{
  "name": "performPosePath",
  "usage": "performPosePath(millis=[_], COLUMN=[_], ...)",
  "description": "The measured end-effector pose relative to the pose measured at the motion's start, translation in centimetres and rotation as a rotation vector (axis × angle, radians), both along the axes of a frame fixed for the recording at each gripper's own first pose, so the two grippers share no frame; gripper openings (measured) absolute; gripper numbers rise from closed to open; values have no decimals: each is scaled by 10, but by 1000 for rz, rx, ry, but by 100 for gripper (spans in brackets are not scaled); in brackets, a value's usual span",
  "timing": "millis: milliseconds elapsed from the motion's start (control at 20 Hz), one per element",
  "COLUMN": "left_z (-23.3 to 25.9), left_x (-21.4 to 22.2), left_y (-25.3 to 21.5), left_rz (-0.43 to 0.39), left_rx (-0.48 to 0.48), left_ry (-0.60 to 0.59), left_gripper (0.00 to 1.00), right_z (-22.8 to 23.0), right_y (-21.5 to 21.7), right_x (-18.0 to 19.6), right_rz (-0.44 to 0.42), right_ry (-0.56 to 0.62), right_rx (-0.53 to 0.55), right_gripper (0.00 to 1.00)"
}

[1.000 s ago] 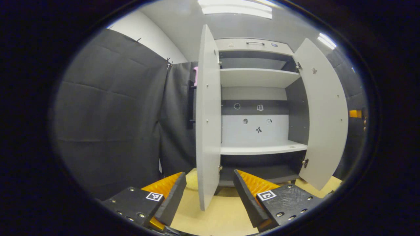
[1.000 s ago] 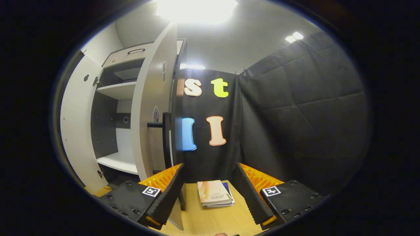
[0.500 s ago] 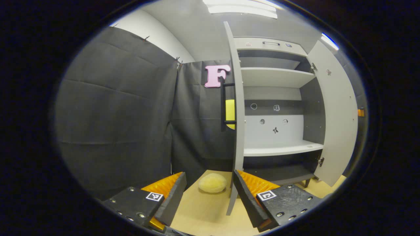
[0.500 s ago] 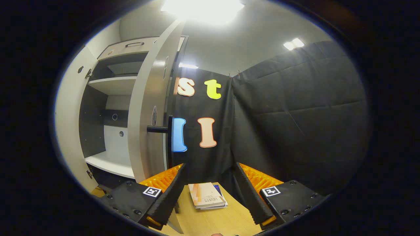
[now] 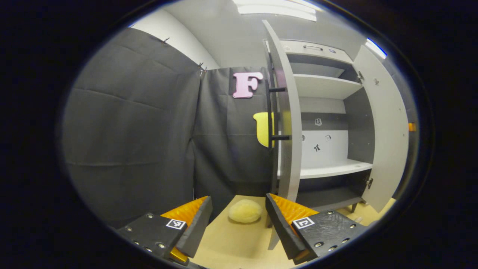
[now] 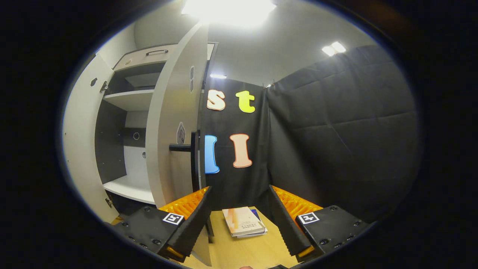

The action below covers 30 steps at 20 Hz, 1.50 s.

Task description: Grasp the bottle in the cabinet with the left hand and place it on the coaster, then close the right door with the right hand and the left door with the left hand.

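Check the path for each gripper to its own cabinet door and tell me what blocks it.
Nothing visible blocks either. In the left gripper view, the open left gripper faces the left door over bare table, the yellow sponge lying low beside it. In the right gripper view, the open right gripper sits beside the right door; the books lie flat.

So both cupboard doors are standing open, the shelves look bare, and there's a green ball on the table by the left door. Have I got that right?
Nearly. The thing on the table by the left door is a pale yellow, fuzzy-looking lump, not a green ball; the left gripper view shows it. The rest holds: both the left door and the right door stand open, and the shelves look bare.
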<state>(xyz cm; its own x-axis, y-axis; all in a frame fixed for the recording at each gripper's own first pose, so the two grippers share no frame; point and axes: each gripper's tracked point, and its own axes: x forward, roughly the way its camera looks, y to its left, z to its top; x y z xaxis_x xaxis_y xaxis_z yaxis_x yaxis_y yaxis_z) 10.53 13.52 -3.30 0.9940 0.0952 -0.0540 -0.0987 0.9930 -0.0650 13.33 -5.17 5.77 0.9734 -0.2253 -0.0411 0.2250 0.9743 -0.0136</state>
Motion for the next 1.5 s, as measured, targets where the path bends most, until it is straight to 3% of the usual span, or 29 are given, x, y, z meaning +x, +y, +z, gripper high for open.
performPosePath(millis=[100, 150, 750, 1100, 1150, 1200, 1500], left_z=[-1, -1, -13, -17, -18, -19, -21], left_x=[3, 4, 7, -1, -3, -5, -17], left_y=[6, 7, 36, 56, 60, 64, 78], left_rz=[-9, -12, -18, 9, 15, 20, 55], left_rx=[-3, -4, -33, -35, -35, -35, -26], left_ry=[-4, -6, -2, 7, 9, 9, 17], left_gripper=[88, 87, 89, 88, 88, 88, 89], right_z=[0, 1, 2, -1, -3, -5, -11], right_y=[7, 12, 77, 127, 131, 136, 164], right_x=[-2, -1, 5, 26, 30, 35, 53], right_rz=[-3, -1, 76, 156, 165, 174, 213], right_ry=[-4, -4, -5, -5, -2, 2, 20], right_rx=[3, 3, -10, -8, -9, -8, 5], right_gripper=[92, 95, 95, 95, 92, 95, 95])
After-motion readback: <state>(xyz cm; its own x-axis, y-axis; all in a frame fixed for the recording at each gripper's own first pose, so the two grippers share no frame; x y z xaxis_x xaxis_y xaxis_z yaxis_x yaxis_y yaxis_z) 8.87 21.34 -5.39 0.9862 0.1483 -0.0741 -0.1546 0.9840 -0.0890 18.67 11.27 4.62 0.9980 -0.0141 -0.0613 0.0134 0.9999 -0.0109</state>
